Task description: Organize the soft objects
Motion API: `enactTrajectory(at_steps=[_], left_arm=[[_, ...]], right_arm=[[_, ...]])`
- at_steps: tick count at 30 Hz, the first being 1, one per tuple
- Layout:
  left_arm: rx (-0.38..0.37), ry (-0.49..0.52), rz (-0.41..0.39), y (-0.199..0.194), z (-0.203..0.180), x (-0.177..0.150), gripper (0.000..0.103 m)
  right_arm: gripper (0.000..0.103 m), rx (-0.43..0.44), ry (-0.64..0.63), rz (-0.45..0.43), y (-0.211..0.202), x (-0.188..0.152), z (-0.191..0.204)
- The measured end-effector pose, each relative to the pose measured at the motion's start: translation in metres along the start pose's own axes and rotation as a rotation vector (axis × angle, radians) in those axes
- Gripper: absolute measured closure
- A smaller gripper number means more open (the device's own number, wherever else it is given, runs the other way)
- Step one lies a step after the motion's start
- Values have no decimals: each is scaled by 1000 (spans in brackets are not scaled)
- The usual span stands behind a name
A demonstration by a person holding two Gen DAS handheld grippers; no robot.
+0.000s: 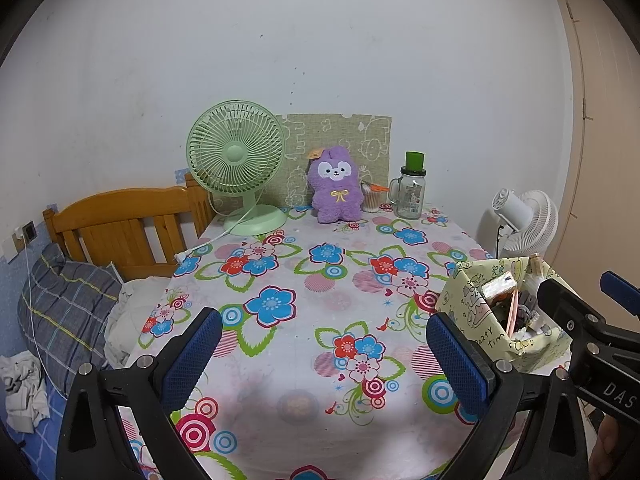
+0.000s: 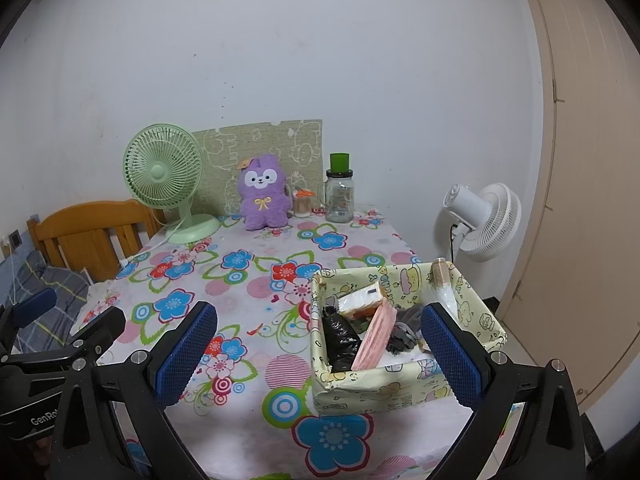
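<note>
Box point(image 1: 472, 304): in the left wrist view its right part is covered by the right tongs point(image 1: 600, 320) and its contents show only partly.
Box contents point(image 2: 372, 320): a white packet, a pink packet, a black bundle and a grey cloth overlap; what lies beneath cannot be told.
Jar point(image 2: 340, 200): label print too small to read.
Small cup point(image 2: 302, 204): partly behind the purple plush point(image 2: 264, 196); its thin contents are too small to name.
Patterned board point(image 2: 260, 148): lower part hidden by the plush and green fan point(image 2: 162, 172).
White fan point(image 2: 480, 220): base hidden behind the bench point(image 2: 248, 320) edge.
Bed point(image 1: 60, 320): cut off at the left edge.
Left tongs point(image 1: 324, 360): handles cut off by the near edge.
</note>
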State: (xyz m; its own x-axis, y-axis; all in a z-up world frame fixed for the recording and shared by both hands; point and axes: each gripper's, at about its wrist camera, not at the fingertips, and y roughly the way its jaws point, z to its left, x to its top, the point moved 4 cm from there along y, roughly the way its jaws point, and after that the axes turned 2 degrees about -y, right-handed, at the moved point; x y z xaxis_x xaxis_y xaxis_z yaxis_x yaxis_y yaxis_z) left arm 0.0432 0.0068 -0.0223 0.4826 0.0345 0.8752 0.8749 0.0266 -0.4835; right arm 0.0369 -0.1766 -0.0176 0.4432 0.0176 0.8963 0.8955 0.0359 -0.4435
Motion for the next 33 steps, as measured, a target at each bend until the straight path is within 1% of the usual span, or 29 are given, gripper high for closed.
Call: enactTrajectory(at_steps=[13,33], left_arm=[[10,0,0,-1,0,-1,0],[3,-1,1,-1,0,1,0]], right_arm=[[0,-4,8,0,0,0,-2],[0,-5,8,1,1,-1,-4]])
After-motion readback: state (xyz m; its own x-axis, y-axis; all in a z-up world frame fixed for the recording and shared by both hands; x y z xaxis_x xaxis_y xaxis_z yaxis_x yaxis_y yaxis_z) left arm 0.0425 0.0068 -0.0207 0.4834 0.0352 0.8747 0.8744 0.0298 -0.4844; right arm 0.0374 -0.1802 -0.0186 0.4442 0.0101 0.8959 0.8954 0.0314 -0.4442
